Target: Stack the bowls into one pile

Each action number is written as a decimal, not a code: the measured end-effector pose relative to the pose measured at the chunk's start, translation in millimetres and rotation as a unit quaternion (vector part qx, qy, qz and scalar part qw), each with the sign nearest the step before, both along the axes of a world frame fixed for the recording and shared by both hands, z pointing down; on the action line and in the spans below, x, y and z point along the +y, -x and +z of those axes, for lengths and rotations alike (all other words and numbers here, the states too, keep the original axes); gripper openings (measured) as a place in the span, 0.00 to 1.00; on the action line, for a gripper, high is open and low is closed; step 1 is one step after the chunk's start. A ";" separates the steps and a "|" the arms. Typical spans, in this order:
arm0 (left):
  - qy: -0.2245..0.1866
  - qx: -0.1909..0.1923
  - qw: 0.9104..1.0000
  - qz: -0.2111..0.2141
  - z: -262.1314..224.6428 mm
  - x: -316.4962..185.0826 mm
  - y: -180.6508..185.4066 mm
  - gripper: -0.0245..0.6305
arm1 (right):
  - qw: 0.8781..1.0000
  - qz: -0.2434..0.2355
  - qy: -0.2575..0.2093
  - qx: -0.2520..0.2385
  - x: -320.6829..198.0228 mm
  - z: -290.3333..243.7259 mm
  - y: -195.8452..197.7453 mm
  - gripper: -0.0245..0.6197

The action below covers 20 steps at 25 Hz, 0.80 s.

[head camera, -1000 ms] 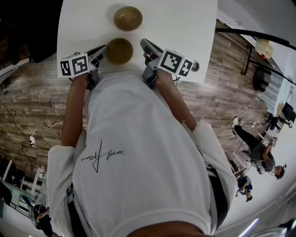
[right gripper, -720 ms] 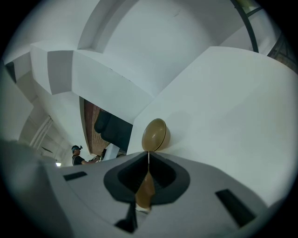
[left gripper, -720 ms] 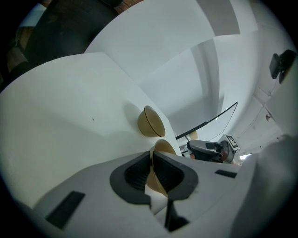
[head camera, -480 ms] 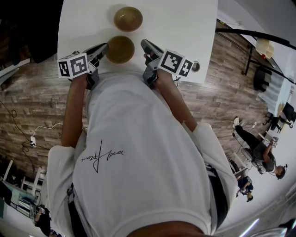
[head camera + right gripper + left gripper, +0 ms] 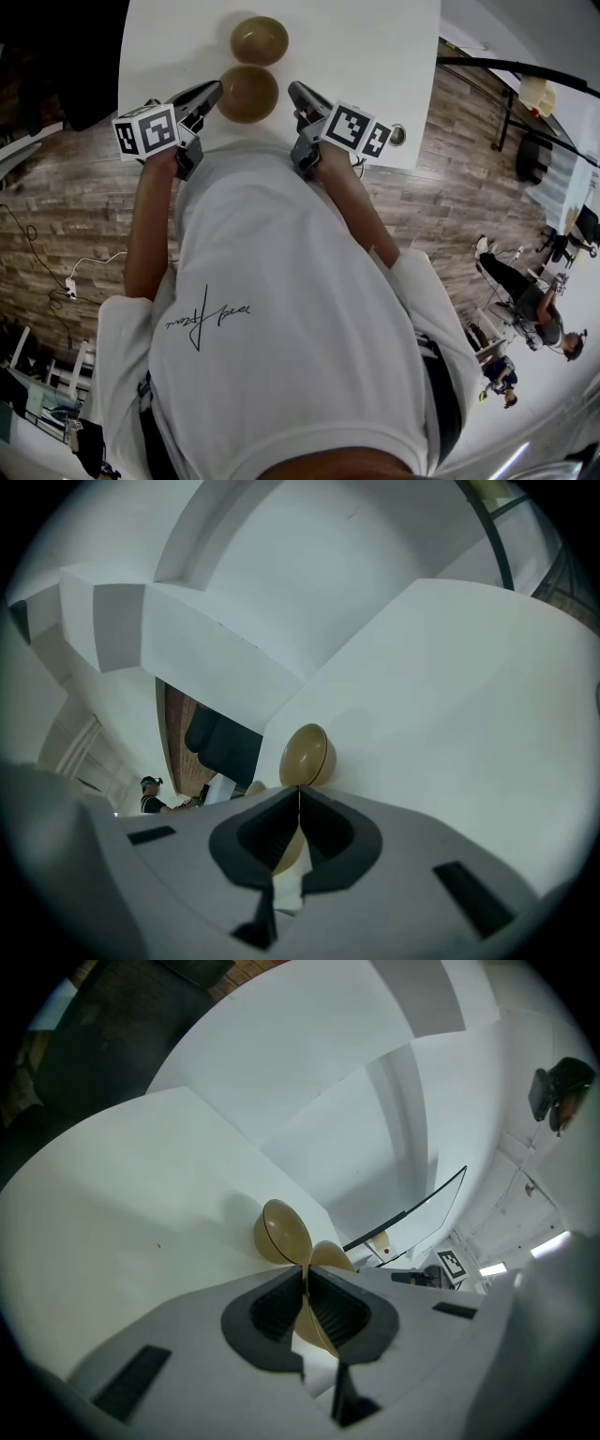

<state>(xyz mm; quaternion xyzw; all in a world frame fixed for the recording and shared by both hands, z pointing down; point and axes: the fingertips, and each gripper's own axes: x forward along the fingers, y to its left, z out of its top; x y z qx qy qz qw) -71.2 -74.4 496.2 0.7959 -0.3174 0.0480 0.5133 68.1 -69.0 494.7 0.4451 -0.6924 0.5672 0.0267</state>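
Note:
Two tan bowls are on the white table (image 5: 375,56). The far bowl (image 5: 260,39) rests on the tabletop and shows ahead of both grippers (image 5: 284,1232) (image 5: 307,755). My left gripper (image 5: 214,91) (image 5: 306,1283) is shut on the left rim of the near bowl (image 5: 248,92) (image 5: 330,1256), which hangs tilted just above the table, close behind the far bowl. My right gripper (image 5: 296,92) (image 5: 299,803) is shut, a little right of the near bowl and apart from it. A tan sliver shows through the gap under its pads.
The table's near edge runs just under both grippers, with wood floor (image 5: 75,187) beyond it. A small round fitting (image 5: 396,135) sits at the table's near right corner. A second table (image 5: 553,112) and people stand far to the right.
The left gripper has risen with the near bowl, which now looks larger and lies closer to the far bowl. The right gripper has not moved.

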 end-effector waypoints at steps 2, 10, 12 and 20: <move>-0.002 -0.002 1.000 0.000 -2.2 -4.0 -0.7 0.08 | 1.000 0.005 0.000 0.001 -0.4 0.4 -1.2 0.06; -0.012 -0.001 1.000 0.008 -12.9 -18.9 -1.0 0.08 | 1.000 0.019 0.004 -0.002 1.5 1.8 -1.3 0.06; -0.012 0.000 1.000 0.006 -14.6 -22.6 1.8 0.08 | 1.000 0.021 0.005 -0.004 2.5 0.9 -0.5 0.06; -0.012 0.004 1.000 0.009 -17.3 -35.6 -2.5 0.08 | 0.999 0.027 0.012 -0.011 5.3 3.1 -1.2 0.06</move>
